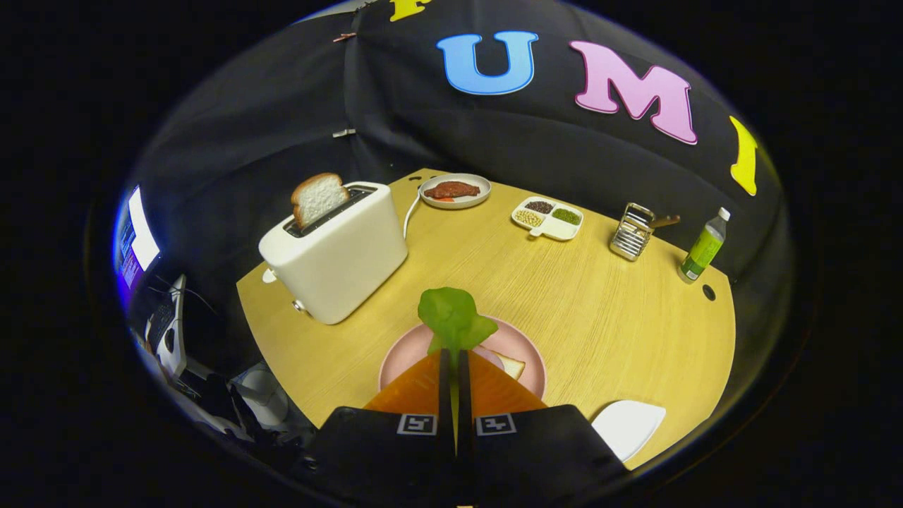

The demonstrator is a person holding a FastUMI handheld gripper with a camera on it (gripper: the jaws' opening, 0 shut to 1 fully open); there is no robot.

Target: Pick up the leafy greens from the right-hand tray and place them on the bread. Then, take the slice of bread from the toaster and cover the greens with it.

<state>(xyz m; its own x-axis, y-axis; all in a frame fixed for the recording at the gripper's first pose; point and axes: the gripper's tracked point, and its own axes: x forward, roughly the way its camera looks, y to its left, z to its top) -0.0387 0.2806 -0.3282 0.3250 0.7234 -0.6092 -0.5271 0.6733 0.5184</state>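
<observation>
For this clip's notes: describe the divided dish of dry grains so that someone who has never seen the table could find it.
On the round wooden table, look past the hand-held gripper, shut on the leafy greens, toward the far edge. The divided dish sits between the plate of meat and the metal rack. It alone is compartmented.

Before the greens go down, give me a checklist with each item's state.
1. Grip on greens: ok; the gripper has its jaws closed on the stem and the leaf stands up ahead of them.
2. Greens over the pink plate: ok.
3. Bread on that plate: ok, a corner shows right of the jaws.
4. Greens centred over the bread: cannot tell; the jaws hide most of the slice.
5. Toaster slice ready: ok, it stands up out of the slot.
6. White tray: ok, it sits right of the plate, apart from it.
</observation>
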